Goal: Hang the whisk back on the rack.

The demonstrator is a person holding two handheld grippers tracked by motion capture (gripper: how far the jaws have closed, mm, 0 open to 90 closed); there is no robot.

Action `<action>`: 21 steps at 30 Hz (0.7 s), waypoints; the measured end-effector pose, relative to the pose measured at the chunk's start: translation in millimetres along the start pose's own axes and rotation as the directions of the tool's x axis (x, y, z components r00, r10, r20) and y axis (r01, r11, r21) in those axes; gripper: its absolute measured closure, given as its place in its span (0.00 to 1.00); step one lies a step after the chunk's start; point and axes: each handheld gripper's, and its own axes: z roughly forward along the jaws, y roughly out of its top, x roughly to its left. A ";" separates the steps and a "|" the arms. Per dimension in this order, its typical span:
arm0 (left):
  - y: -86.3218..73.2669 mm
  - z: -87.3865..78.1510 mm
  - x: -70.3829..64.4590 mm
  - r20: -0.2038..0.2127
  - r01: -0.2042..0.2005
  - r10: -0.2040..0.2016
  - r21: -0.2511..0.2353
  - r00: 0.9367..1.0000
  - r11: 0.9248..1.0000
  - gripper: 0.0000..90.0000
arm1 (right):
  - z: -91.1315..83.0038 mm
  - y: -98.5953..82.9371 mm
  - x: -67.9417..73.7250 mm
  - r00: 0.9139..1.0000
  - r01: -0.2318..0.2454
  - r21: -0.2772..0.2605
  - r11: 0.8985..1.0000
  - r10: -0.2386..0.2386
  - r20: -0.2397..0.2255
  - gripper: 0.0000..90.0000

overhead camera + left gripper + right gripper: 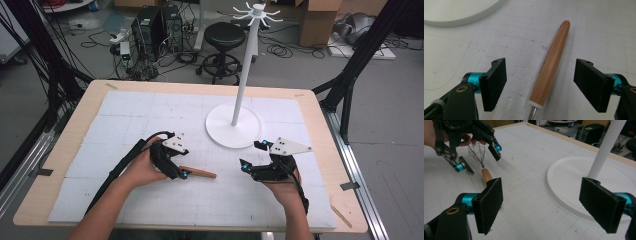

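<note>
A whisk lies flat on the white mat, its wooden handle (199, 172) pointing right. In the left gripper view the handle (551, 63) lies between my left gripper's (543, 83) open jaws, with a gap on each side and the metal stem at the bottom edge. In the high view the left gripper (179, 170) sits over the whisk's wire end. The right gripper view shows the wire loops (477, 151) under that hand and the left gripper (480, 160) straddling them. My right gripper (250, 154) stands open and holds nothing, just right of the handle's tip.
A white hook stand (245, 75) rises from a round base (233, 125) at mid-table, just beyond the right gripper; its base (566, 177) lies close ahead in the right gripper view. The white mat (125, 110) covers the wooden table. A stool and computers are on the floor behind.
</note>
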 end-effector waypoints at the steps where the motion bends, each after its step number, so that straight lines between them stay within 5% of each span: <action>1: 0.8 2.7 0.3 0.002 -0.006 0.006 0.025 1.000 1.000 0.32 | 0.0 -0.1 0.3 1.000 -0.001 0.002 1.000 0.001 0.001 0.20; 4: 1.7 16.7 -0.6 0.017 -0.010 0.008 0.110 1.000 0.994 0.39 | 0.1 -0.1 0.2 1.000 0.004 0.000 1.000 -0.004 0.002 0.20; 5: 0.9 22.4 -1.3 0.029 -0.022 0.017 0.161 0.999 0.987 0.44 | 0.0 -0.1 0.2 1.000 0.004 0.002 1.000 -0.004 0.002 0.20; 10: 1.5 18.2 0.4 0.054 -0.027 0.018 0.167 0.998 0.986 0.67 | -0.1 -0.4 0.1 1.000 -0.002 0.003 1.000 0.002 0.001 0.20; 21: 4.1 18.5 -1.9 0.056 -0.030 0.020 0.187 0.998 0.982 0.81 | 0.5 -0.5 0.5 1.000 0.001 0.004 1.000 -0.001 0.007 0.21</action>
